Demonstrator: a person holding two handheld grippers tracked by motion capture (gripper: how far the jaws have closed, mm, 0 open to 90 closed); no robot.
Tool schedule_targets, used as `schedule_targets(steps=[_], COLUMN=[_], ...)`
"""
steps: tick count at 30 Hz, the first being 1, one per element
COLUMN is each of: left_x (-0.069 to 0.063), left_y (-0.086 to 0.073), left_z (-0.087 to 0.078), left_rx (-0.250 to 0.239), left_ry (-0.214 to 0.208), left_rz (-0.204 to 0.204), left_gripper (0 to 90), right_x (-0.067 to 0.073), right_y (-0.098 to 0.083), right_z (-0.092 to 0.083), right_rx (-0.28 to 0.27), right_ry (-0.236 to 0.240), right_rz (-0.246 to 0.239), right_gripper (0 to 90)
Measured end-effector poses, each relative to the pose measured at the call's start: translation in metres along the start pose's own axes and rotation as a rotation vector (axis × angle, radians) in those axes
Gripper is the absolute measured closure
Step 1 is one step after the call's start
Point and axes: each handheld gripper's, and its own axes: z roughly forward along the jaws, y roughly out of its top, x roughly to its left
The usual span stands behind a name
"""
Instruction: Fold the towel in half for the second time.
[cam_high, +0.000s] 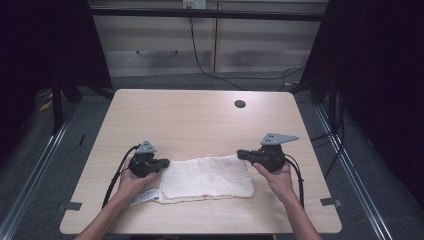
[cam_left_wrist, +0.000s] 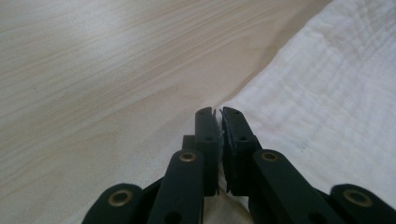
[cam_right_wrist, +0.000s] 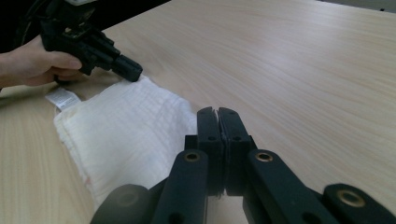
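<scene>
A folded white towel (cam_high: 207, 178) lies flat near the table's front edge, with a label (cam_high: 145, 197) sticking out at its left end. My left gripper (cam_high: 166, 162) is shut, its tips right at the towel's far-left corner (cam_left_wrist: 243, 100); I cannot tell whether any cloth is pinched. In the right gripper view, the left gripper (cam_right_wrist: 133, 73) meets that corner of the towel (cam_right_wrist: 126, 135). My right gripper (cam_high: 240, 154) is shut and hovers just over the towel's far-right corner. Its jaws (cam_right_wrist: 217, 112) are pressed together with nothing visibly between them.
The light wooden table (cam_high: 200, 117) has a round cable hole (cam_high: 240, 104) at the back right. Dark curtains flank both sides, and a cabinet with hanging cables (cam_high: 200, 55) stands behind the table.
</scene>
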Motion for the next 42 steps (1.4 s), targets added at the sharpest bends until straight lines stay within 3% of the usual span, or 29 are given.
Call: schedule_targets(steps=[6, 9, 12, 13, 21, 26, 33, 38, 42], left_x=[-0.002, -0.004, -0.007, -0.008, -0.007, -0.008, -0.001, -0.002, -0.007], left_y=[0.0, 0.0, 0.001, 0.001, 0.001, 0.001, 0.003, 0.005, 0.013], left_z=[0.0, 0.0, 0.0, 0.0, 0.0, 0.0, 0.001, 0.003, -0.008], left_rx=[-0.004, -0.001, 0.014, 0.01, 0.013, 0.009, 0.012, 0.016, -0.069], left_ry=[0.011, 0.024, 0.051, 0.058, 0.052, 0.058, 0.064, 0.068, 0.051], left_rz=[0.0, 0.011, 0.047, 0.04, 0.04, 0.041, 0.035, 0.033, 0.022], left_gripper=[85.7, 85.8, 85.8, 85.8, 85.8, 85.8, 85.8, 85.8, 85.8], right_x=[0.013, 0.022, 0.029, 0.031, 0.045, 0.046, 0.037, 0.038, 0.038], right_y=[-0.002, -0.006, -0.011, -0.012, -0.029, -0.041, -0.058, -0.063, -0.064], right_z=[-0.002, -0.003, -0.003, -0.002, 0.005, 0.009, 0.001, 0.006, 0.009], right_rx=[0.019, 0.034, 0.051, 0.057, 0.137, 0.208, 0.267, 0.309, 0.324], right_ry=[0.029, 0.044, 0.059, 0.064, 0.103, 0.096, 0.093, 0.132, 0.13], right_rz=[-0.034, -0.053, -0.068, -0.072, -0.089, -0.109, -0.071, -0.053, -0.05], right_gripper=[88.6, 88.6, 88.6, 88.6, 88.5, 88.5, 88.5, 88.4, 88.5])
